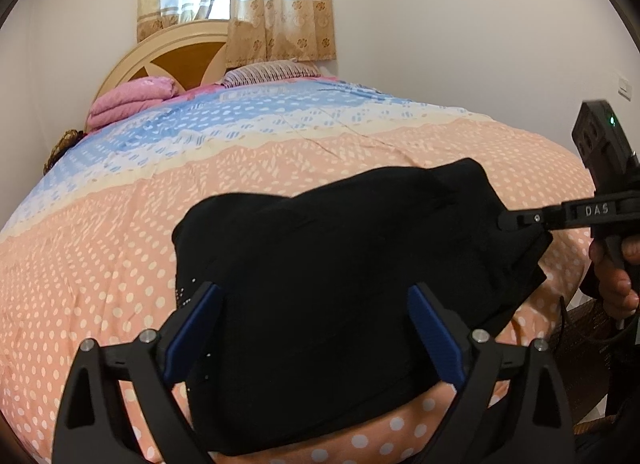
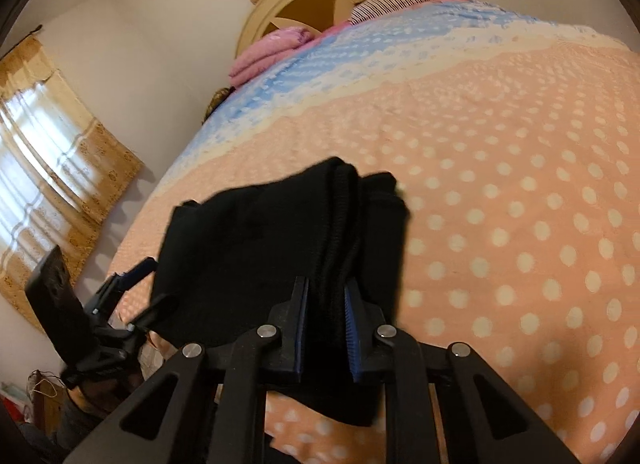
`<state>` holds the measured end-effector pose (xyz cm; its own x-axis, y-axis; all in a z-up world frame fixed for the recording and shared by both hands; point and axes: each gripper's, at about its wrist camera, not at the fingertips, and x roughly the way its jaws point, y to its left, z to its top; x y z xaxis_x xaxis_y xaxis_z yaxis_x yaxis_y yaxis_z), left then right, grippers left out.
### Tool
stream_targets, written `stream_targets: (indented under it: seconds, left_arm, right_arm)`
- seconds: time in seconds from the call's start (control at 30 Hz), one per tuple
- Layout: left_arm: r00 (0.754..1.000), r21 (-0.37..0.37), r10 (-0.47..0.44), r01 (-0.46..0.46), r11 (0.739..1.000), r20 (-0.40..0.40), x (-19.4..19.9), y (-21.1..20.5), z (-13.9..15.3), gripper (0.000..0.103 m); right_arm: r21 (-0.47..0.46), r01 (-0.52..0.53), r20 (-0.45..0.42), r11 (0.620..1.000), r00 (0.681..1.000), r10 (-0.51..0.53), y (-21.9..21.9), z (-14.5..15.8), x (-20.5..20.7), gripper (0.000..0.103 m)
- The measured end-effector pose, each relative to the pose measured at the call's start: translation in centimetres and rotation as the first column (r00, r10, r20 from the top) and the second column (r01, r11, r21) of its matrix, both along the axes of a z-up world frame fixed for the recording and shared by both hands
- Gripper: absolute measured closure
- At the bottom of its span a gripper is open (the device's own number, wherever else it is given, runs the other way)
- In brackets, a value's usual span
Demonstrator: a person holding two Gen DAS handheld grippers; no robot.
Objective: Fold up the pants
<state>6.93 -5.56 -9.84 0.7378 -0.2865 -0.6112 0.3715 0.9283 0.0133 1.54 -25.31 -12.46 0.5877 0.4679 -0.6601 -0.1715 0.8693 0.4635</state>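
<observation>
The pants [image 1: 332, 284] lay as a compact black bundle on the bed [image 1: 100, 264], near its front edge, on the peach polka-dot part of the cover. In the left wrist view the left tongs [image 1: 316, 328] stood spread wide, one blue pad on either side of the bundle's near portion; whether the pads touched the cloth could not be determined, but they were not pressed on it. The right tongs [image 2: 326, 328] were pinching a thick stack of fabric layers, with the ribbed edges of the stack running forward between the two blue pads. The left wrist view showed the same tongs entering from the right and meeting the bundle at its right end. The long axis of the bundle ran across the left wrist view, from the left tongs toward the right tongs, so each device sat at an opposite end of the garment. The right tongs therefore held the only secured end. The left end lay directly ahead of the left tongs and between their pads, so that side was the nearer one for the next grip. The next action was judged to require a closing of the left tongs on that end before the bundle could be carried or folded again. The number of folds already made could not be read from the dark cloth.
</observation>
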Motion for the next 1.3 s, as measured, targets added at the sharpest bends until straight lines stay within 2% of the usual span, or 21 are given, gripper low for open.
stream_targets:
  seconds: [0.2,0.33,0.43,0.53,0.6,0.63,0.7,0.77,0.8,1.03,1.1,1.23,1.3]
  left_arm:
    - [1.000,-0.014,0.003,-0.003,1.000,-0.018,0.2,0.1,-0.3,0.007]
    - [1.000,-0.005,-0.009,0.009,1.000,-0.025,0.2,0.0,-0.5,0.007]
    - [1.000,-0.001,-0.010,0.009,1.000,-0.026,0.1,-0.2,-0.7,0.007]
    - [0.999,-0.005,-0.009,0.009,1.000,-0.031,0.1,-0.3,-0.9,0.006]
    - [0.999,0.000,-0.009,0.009,1.000,-0.034,0.2,-0.5,-1.0,0.006]
    - [0.999,0.002,-0.009,0.009,1.000,-0.035,0.2,-0.7,-1.1,0.006]
    - [0.999,0.008,-0.017,0.018,1.000,-0.034,0.1,-1.0,-1.2,0.006]
    - [0.999,0.016,-0.018,0.018,1.000,-0.030,0.1,-1.1,-1.1,0.005]
    - [0.999,0.014,-0.016,0.017,1.000,-0.029,0.1,-1.0,-1.2,0.003]
    - [0.998,0.001,-0.006,0.006,1.000,-0.057,0.5,-0.7,-2.0,0.002]
    - [0.997,-0.044,-0.047,0.045,0.998,-0.061,0.2,-1.1,-1.4,0.002]
    - [0.991,-0.060,-0.130,0.127,0.990,-0.040,0.0,-3.6,-0.5,0.000]
    - [0.983,-0.039,-0.180,0.179,0.983,-0.035,0.3,-5.7,-0.3,0.000]
  right_arm:
    - [-0.079,0.004,0.020,0.997,1.000,-0.002,-0.5,0.4,-0.7,0.086]
    - [-0.100,0.035,0.033,0.994,0.999,-0.032,-1.2,0.9,-0.9,0.073]
    - [-0.147,0.094,0.114,0.985,0.990,-0.078,-1.2,2.7,-2.0,0.072]
    - [-0.094,0.021,0.213,0.995,0.977,0.000,0.6,4.8,-3.4,0.071]
    - [-0.101,-0.057,0.233,0.993,0.969,0.079,2.5,4.9,-3.8,0.061]
    - [-0.116,-0.104,0.221,0.988,0.967,0.128,3.8,4.4,-3.7,0.058]
    - [-0.174,-0.135,0.170,0.975,0.971,0.165,5.3,3.0,-3.3,0.058]
    - [-0.240,-0.141,0.088,0.960,0.982,0.166,5.6,1.4,-2.8,0.058]
    - [-0.245,-0.148,0.060,0.958,0.984,0.167,5.2,0.8,-2.7,0.058]
    - [-0.238,-0.164,0.055,0.957,0.982,0.182,3.7,0.7,-3.0,0.059]
    - [-0.210,-0.176,0.077,0.962,0.978,0.196,3.6,1.6,-2.8,0.058]
    - [-0.099,-0.100,0.143,0.990,0.983,0.114,1.8,4.2,-0.7,0.058]
    - [-0.102,-0.038,0.137,0.994,0.989,0.052,1.1,4.6,1.1,0.058]
